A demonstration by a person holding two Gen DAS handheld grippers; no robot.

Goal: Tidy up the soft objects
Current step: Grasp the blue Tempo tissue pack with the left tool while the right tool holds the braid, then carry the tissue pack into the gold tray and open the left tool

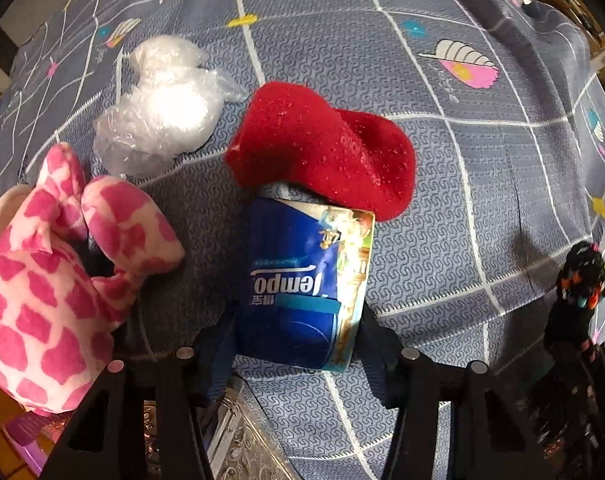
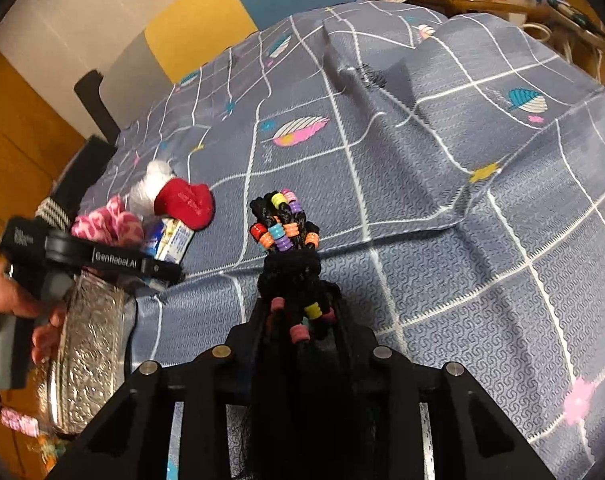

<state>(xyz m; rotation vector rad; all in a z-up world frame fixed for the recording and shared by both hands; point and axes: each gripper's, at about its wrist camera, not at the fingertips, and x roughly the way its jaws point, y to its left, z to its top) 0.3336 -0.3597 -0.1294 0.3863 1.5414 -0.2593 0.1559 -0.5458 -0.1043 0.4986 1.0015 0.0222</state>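
My left gripper (image 1: pixel 298 332) is shut on a blue Tempo tissue pack (image 1: pixel 302 280), held over the bed's near edge. A red sock (image 1: pixel 322 148) lies on the bedsheet (image 1: pixel 442 208), touching the pack's far end. A pink-and-white plush toy (image 1: pixel 50 276) sits at the left and a crumpled clear plastic bag (image 1: pixel 162 108) lies behind it. My right gripper (image 2: pixel 298 300) is shut on a black braided hair bundle with coloured beads (image 2: pixel 286 232). That bundle also shows in the left wrist view (image 1: pixel 582 276) at the right. The right wrist view shows the left gripper (image 2: pixel 102 258), the sock (image 2: pixel 186 200), the plush (image 2: pixel 110 220) and the pack (image 2: pixel 174 240).
An embossed silver tin (image 2: pixel 86 352) sits at the bed's near edge below the left gripper; it also shows in the left wrist view (image 1: pixel 246 440). The grey patterned sheet has folds at the right. A cluttered wooden shelf (image 2: pixel 502 4) stands behind the bed.
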